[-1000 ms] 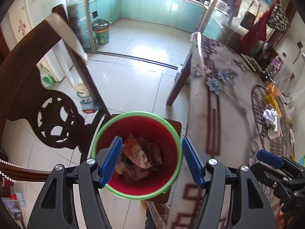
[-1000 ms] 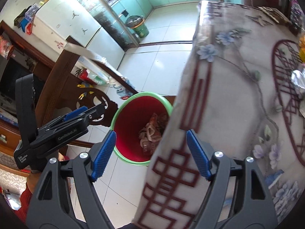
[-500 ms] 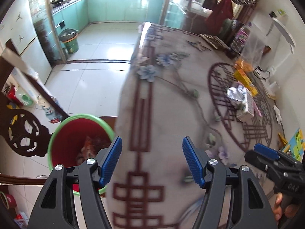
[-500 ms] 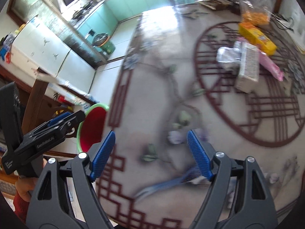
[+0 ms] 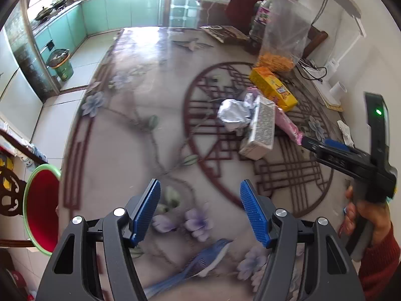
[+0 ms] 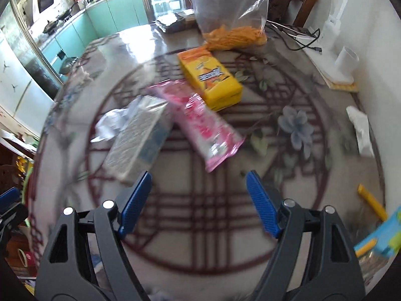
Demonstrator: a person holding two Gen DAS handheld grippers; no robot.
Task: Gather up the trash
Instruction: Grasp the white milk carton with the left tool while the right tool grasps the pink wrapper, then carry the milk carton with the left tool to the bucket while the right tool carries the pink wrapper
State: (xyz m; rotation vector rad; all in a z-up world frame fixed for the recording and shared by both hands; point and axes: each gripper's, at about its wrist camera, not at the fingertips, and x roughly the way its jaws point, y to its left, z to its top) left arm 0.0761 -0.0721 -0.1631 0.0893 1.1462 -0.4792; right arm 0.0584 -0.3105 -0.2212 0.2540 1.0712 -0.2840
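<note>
Pink wrapper (image 6: 200, 123): lies flat on the surface (image 6: 200, 225), just ahead of the right hand-held gripper (image 6: 199, 202); its far end touches or overlaps the yellow box (image 6: 210, 75), its near end points toward the open jaws. It is judged light, thin, glossy and likely slippery; a pinch across the free near end is suggested.

Grey carton (image 6: 140, 135): lies beside the pink wrapper, to its left in the right wrist view. It is judged stiff-walled and light if empty; it could be taken across its narrow width.

Crumpled foil (image 5: 234, 113): rests against the carton's far side. It is judged soft, very light and easily crushed; any raised fold would serve as a hold.

Yellow box: lies beyond the wrapper, near a clear bag of orange snacks (image 6: 233, 35). Whether either is trash cannot be told.

Red bin (image 5: 41, 208): green-rimmed, stands off the surface's left edge, well apart from the pile.

Left hand-held gripper (image 5: 200, 210): jaws spread wide, nothing held, above the flowered cloth short of the pile.

Right hand-held gripper: jaws spread wide, nothing held, aimed at the pile.

Change over one second: both cameras were earlier directed at the bin, with wrappers seen inside it; both have since been swung across the surface, so that the pile is now in front and the bin at the margin. The jaw opening is unchanged.
</note>
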